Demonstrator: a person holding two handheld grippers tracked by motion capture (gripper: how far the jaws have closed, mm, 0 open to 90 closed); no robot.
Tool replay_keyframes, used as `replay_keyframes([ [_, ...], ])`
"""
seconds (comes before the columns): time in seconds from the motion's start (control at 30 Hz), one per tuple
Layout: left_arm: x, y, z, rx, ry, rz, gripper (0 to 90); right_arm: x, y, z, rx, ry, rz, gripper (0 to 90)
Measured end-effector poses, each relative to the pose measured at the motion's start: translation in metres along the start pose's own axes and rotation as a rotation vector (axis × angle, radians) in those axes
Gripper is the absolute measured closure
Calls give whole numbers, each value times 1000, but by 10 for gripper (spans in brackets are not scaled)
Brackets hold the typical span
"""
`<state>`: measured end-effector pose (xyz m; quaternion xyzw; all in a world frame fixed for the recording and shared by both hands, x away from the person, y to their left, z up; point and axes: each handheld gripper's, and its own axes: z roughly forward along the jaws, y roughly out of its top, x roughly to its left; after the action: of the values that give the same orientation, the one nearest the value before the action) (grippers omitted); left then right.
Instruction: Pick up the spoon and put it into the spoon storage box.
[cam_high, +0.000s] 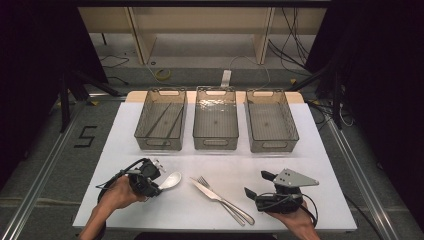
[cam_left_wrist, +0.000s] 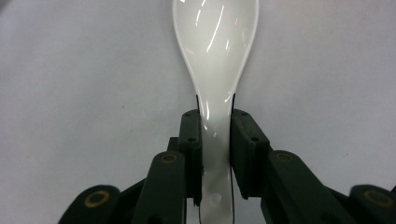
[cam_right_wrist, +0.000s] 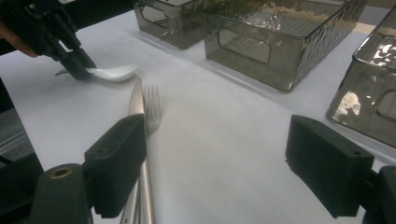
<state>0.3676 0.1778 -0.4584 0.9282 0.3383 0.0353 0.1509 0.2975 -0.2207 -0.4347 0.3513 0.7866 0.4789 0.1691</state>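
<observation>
Left gripper (cam_left_wrist: 215, 140) clamped on the handle of the white spoon (cam_left_wrist: 215, 51), which lies on the bench (cam_high: 310, 165) at near left, bowl pointing toward the knife and fork (cam_high: 220, 199). Right gripper (cam_right_wrist: 233, 172) jaws wide apart, holding nothing, near right. Risk: glazed handle is slick and narrow; a quick lift could let the spoon swivel or slip before reaching the bins (cam_high: 215, 142).
</observation>
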Motion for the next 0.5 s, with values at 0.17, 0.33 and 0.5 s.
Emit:
replay_keyframes([
  [0.17,0,0,-4,-31,-13,-15,750,0,0,0,0,0,-1,214],
  [0.33,2,1,-13,-78,-23,-32,752,0,0,0,1,0,4,215],
  [0.5,2,3,-19,-125,-68,-51,751,0,0,1,3,-1,3,215],
])
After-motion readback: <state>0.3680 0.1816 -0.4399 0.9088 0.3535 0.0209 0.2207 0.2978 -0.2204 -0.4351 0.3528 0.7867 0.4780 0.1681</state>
